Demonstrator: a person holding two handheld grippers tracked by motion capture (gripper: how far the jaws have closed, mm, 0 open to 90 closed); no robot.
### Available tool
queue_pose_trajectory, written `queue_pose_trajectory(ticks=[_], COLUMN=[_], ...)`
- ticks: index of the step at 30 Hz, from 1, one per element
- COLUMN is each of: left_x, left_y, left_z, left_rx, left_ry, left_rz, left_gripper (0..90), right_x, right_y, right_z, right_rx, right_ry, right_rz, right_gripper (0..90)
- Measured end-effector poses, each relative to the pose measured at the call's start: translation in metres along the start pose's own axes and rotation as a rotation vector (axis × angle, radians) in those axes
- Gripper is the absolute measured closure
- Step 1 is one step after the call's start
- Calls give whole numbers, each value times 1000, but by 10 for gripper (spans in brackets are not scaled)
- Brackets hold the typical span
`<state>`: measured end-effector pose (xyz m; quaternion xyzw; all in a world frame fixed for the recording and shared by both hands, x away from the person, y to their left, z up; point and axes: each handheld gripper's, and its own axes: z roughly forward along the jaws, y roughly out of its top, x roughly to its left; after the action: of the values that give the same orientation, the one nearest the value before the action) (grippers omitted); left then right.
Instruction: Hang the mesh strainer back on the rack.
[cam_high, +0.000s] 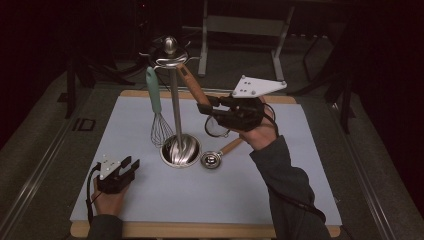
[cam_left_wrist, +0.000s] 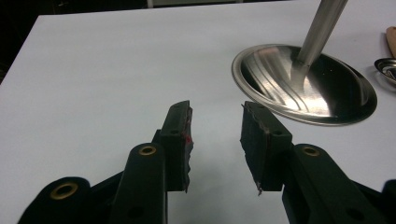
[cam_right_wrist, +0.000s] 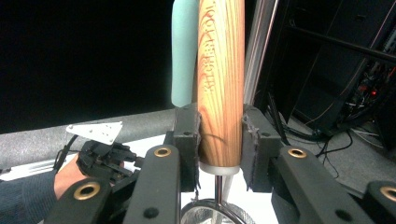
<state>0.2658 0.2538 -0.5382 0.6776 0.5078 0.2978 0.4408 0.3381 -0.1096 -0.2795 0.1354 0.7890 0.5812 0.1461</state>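
The right tool (cam_high: 212, 106) is clamped on the wooden handle (cam_right_wrist: 220, 84) of a small mesh strainer (cam_high: 216, 127), jaws pressed against both sides just above the metal ferrule. The strainer is off the surface (cam_high: 280, 200), at about three o'clock from the utensil stand (cam_high: 175, 100), its handle slanting up to the hooks at the stand's top (cam_high: 170, 52). A teal-handled whisk (cam_high: 156, 107) hangs at the stand's nine o'clock side.

To hang it cleanly, keep the handle end high, tip it toward a free hook, and avoid knocking the pole or the whisk. Release only once the hook bears the weight.

The left tool (cam_high: 131, 167) rests at seven o'clock from the stand's base (cam_left_wrist: 303, 84), jaws well apart, holding nothing. A wooden-handled measuring scoop (cam_high: 216, 156) lies by the base.
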Motion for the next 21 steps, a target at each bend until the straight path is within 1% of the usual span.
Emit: queue_pose_trajectory(ticks=[4,11,15,18,21], left_x=[0,0,0,0,0], left_y=[0,0,0,0,0], left_z=[0,0,0,0,0], left_rx=[0,0,0,0,1], left_ry=[0,0,0,0,-2], left_rz=[0,0,0,0,-2], left_gripper=[631,631,631,630,630], right_x=[0,0,-2,-5,-5], right_y=[-2,-5,-7,-9,-11], right_z=[5,7,13,20,27], right_rx=[-1,0,17,44,61], right_ry=[1,7,2,-13,-1], right_rz=[5,12,21,25,25], right_gripper=[707,708,708,707,698])
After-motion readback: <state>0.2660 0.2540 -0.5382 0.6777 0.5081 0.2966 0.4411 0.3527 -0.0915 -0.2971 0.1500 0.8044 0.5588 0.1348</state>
